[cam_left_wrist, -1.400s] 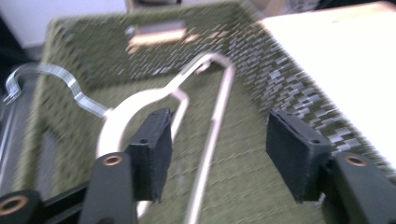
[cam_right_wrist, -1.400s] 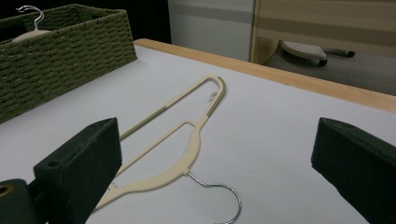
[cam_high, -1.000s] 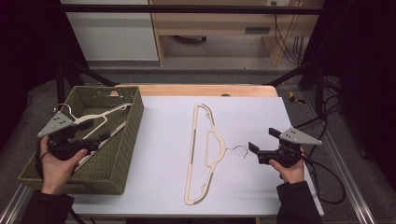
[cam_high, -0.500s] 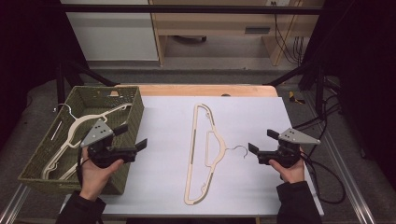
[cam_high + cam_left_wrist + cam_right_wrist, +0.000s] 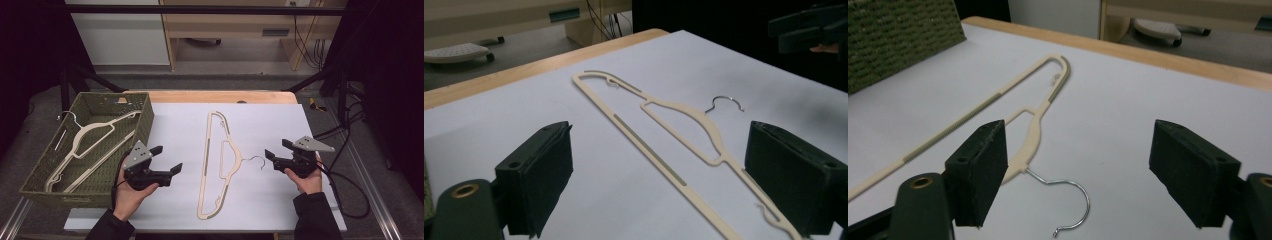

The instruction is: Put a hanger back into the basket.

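Note:
A cream plastic hanger (image 5: 206,150) with a wire hook (image 5: 256,160) lies flat on the white table top (image 5: 270,120), hook pointing right. A second cream hanger (image 5: 85,135) lies inside the green woven basket (image 5: 145,117) at the left. My left gripper (image 5: 167,158) hovers open and empty between basket and hanger, and it points at the hanger (image 5: 646,146), which lies ahead of its spread jaws. Just right of the hook, my right gripper (image 5: 276,149) is open and empty, with the hook (image 5: 1078,200) low between its jaws. The right gripper (image 5: 809,30) also appears far off in the left gripper view.
The basket wall (image 5: 898,35) stands beyond the hanger (image 5: 1035,127) in the right gripper view. A wooden table edge (image 5: 220,96) runs along the back. Cables (image 5: 345,165) trail off the right side. White surface lies open in front of and behind the hanger.
My left gripper has moved right, from over the basket out above the table toward the hanger. The right gripper and both hangers have stayed put.

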Available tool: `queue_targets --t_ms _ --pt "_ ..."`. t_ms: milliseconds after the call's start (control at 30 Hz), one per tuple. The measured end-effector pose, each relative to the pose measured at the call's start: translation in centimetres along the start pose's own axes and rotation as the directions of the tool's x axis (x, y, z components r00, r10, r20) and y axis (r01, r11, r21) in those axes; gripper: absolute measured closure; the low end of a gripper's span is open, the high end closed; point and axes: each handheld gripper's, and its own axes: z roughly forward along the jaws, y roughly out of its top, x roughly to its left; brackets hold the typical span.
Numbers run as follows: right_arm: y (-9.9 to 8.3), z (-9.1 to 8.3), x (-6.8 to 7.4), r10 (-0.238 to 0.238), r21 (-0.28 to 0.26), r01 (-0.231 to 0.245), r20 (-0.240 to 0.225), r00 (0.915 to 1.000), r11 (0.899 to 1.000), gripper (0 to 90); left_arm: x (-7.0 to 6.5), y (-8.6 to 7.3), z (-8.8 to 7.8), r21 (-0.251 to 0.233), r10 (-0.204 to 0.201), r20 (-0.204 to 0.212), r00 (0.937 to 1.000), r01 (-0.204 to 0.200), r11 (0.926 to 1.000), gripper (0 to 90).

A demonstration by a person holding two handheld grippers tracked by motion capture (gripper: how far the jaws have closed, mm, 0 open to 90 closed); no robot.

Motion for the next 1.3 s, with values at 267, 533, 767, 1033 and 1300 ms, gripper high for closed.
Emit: queue_targets --t_ms 267,533,767,1033,1300 --pt "-1.3 2.3 -0.5 0.007 0.138 -0.007 -0.004 1.0 0.99 35.7 0.0 -1.4 1.7 0.058 -0.009 0.006 0.9999 0.009 0.9983 11.6" --pt "-2.4 5.4 -0.7 -0.021 0.246 0.013 0.03 0.9993 0.969 52.5 -0.1 -1.9 2.3 0.085 -0.009 0.006 0.9999 0.009 0.9964 11.6" --pt "-3.6 7.4 -0.8 -0.075 0.322 0.059 0.04 0.9963 0.945 61.6 -0.3 -2.1 2.4 0.092 0.0 0.009 1.0 -0.001 0.9958 11.7" --pt "-3.7 7.6 -0.8 -0.059 0.347 0.046 0.029 0.9978 0.937 76.7 -0.6 -2.2 2.7 0.098 0.003 0.018 0.9998 -0.005 0.9952 12.3" --pt "-3.5 7.7 -1.1 -0.015 0.363 -0.002 0.042 0.999 0.932 88.0 -1.7 -1.6 4.1 0.111 0.025 0.035 0.9991 -0.029 0.9934 13.4"
